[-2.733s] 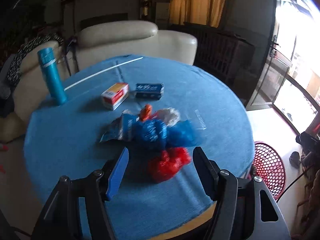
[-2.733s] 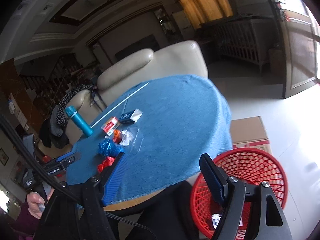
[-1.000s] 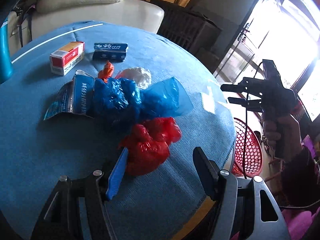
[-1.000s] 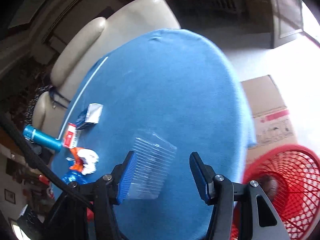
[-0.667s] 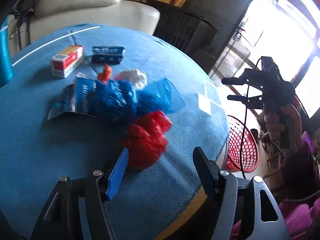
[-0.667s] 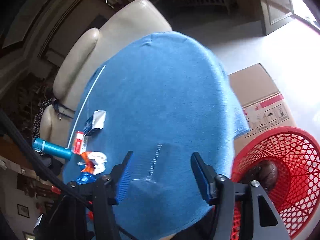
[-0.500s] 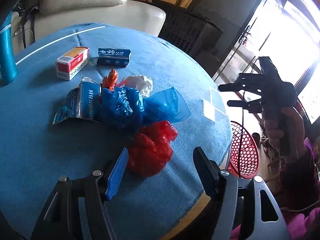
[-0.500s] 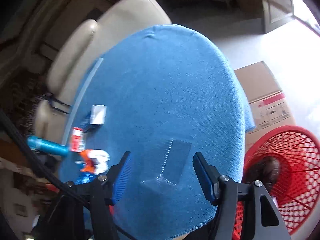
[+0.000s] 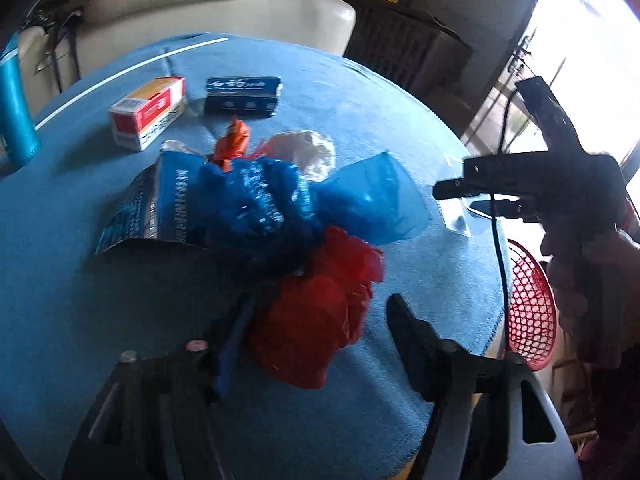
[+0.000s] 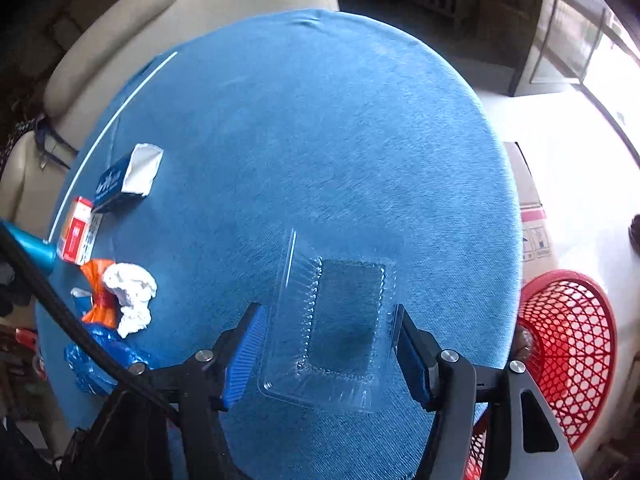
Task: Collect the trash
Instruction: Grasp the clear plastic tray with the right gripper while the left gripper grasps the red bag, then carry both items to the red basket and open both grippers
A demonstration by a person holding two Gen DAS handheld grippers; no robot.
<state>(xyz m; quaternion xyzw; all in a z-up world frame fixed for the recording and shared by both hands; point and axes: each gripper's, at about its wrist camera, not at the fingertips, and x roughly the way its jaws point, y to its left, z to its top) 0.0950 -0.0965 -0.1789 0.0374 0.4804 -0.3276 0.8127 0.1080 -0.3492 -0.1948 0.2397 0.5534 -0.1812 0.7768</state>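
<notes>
A crumpled red plastic bag (image 9: 316, 320) lies on the blue tablecloth (image 9: 80, 300). My left gripper (image 9: 320, 308) straddles it with its jaws closing. The blue left pad touches the bag and the right finger stands clear of it. Behind the bag is a heap of blue plastic bags (image 9: 256, 200), a white tissue wad (image 9: 304, 148) and an orange wrapper (image 9: 234, 140). A clear plastic clamshell (image 10: 340, 320) lies flat on the cloth between the fingers of my right gripper (image 10: 328, 312), which points steeply down. That gripper (image 9: 452, 198) also shows in the left wrist view, held by a hand.
A red mesh basket (image 10: 568, 352) stands on the floor by the table's edge, beside a cardboard box (image 10: 528, 208). A red-and-white carton (image 9: 148, 112), a dark blue carton (image 9: 242, 94) and a teal bottle (image 9: 14, 120) stand at the far side. A cream sofa (image 9: 180, 0) is behind.
My left gripper's fingers have drawn closer together around the red bag. My right gripper has swung over the table's edge, and the clear clamshell now lies between its fingers.
</notes>
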